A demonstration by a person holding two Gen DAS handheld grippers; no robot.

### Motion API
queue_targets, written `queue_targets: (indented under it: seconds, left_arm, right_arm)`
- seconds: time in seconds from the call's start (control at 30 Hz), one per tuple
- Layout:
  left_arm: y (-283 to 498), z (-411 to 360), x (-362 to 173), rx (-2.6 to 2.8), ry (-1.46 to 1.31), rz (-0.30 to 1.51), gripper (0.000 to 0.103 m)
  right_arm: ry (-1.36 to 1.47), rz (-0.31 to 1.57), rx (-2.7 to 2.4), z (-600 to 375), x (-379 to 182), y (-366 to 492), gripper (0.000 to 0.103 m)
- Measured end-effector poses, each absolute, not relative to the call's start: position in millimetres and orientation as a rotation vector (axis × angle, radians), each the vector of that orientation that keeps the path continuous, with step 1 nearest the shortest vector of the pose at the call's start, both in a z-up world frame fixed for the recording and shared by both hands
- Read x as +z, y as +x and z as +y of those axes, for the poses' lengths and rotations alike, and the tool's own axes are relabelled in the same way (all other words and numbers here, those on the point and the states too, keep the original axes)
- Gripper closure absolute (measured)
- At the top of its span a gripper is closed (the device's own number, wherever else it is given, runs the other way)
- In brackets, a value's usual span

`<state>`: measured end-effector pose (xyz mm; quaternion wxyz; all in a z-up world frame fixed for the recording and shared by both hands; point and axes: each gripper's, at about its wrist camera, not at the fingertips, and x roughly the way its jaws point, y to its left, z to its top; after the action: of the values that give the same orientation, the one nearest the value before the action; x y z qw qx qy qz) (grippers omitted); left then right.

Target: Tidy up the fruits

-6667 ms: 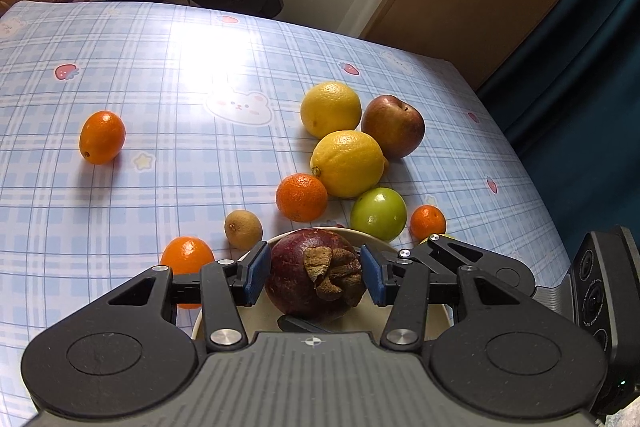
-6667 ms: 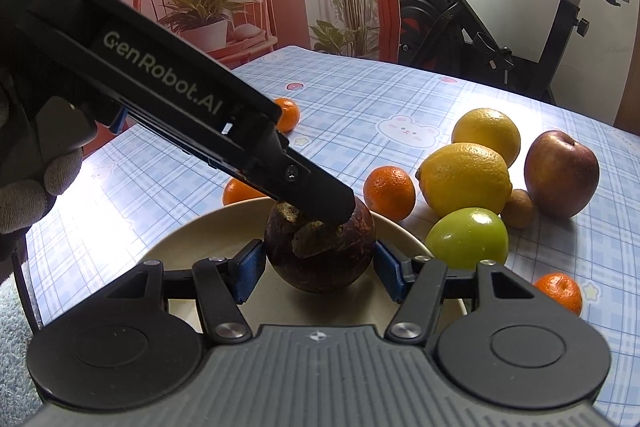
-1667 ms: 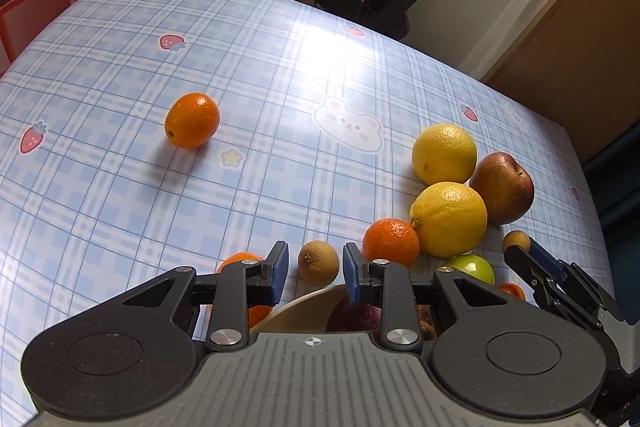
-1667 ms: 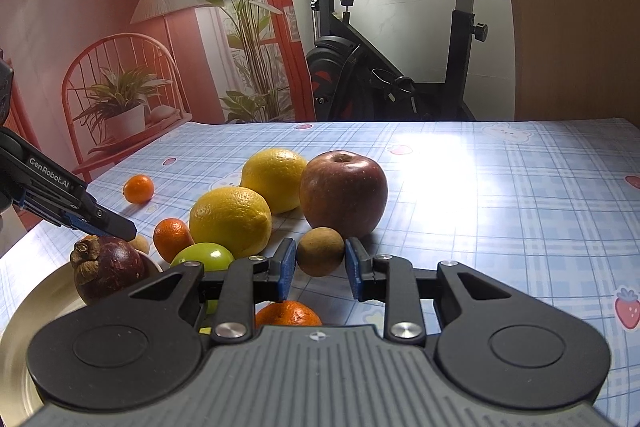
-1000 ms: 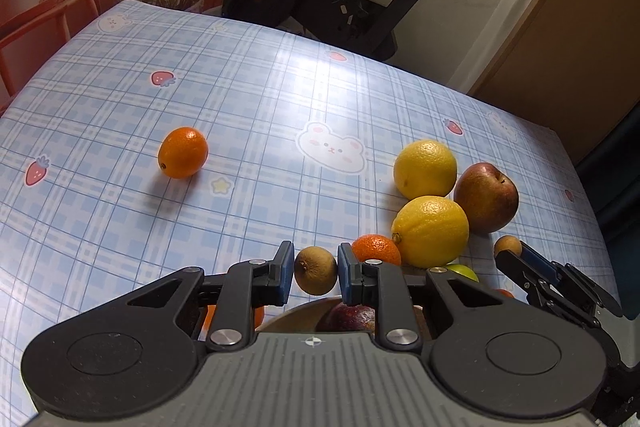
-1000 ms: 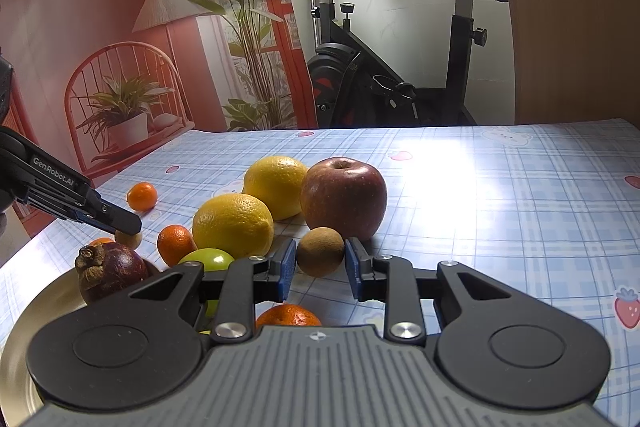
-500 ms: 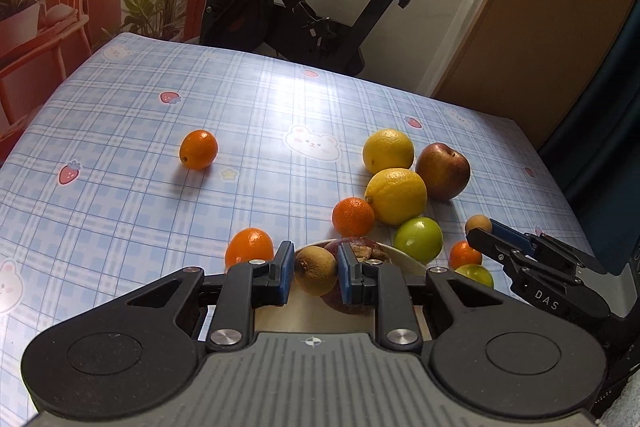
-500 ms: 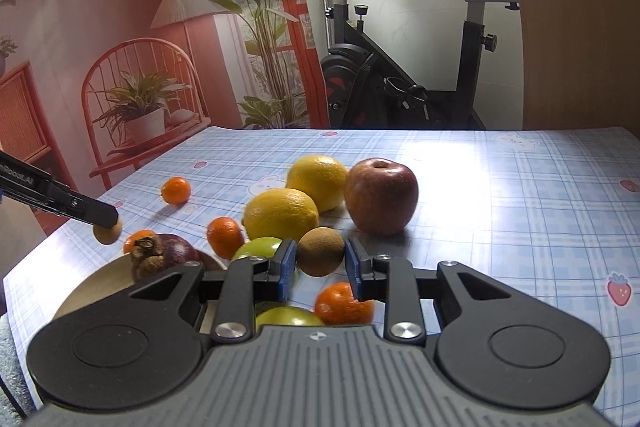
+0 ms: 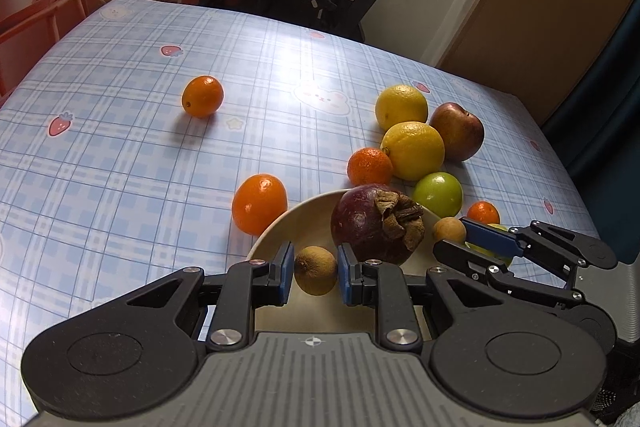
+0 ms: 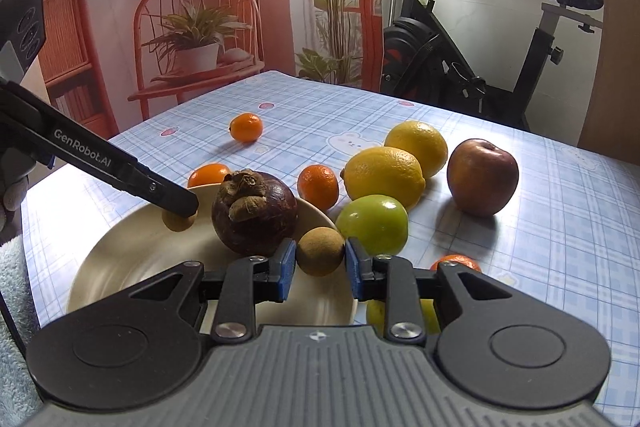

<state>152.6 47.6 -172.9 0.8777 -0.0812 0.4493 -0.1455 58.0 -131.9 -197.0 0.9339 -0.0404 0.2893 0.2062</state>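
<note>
Cream plate (image 9: 296,223) at near table edge; left tongs (image 9: 315,271) and right tongs (image 10: 320,263) each clench brown fruit over it.

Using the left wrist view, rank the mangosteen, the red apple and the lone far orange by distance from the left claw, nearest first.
1. Mangosteen, on the plate just right of the left claw.
2. Red apple, farther right.
3. Lone orange, far left.

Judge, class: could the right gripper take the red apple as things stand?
Probably not yet. The right gripper is shut on a small brown fruit, so its jaws are occupied. Otherwise the red apple sits uncovered on the table, its near side free.
</note>
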Motion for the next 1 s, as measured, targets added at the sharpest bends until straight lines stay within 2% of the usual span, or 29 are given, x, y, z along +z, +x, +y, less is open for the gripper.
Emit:
queue_targets:
  seconds: [0.33, 1.0]
  left_arm:
    - [161, 51, -181, -0.307, -0.194, 0.940, 0.078]
    - [161, 54, -180, -0.307, -0.201, 0.895, 0.078]
  right_arm:
    - [-0.234, 0.618, 0.454, -109, -206, 62, 0.074]
    - [-0.207, 0.602, 0.422, -108, -211, 66, 0.072]
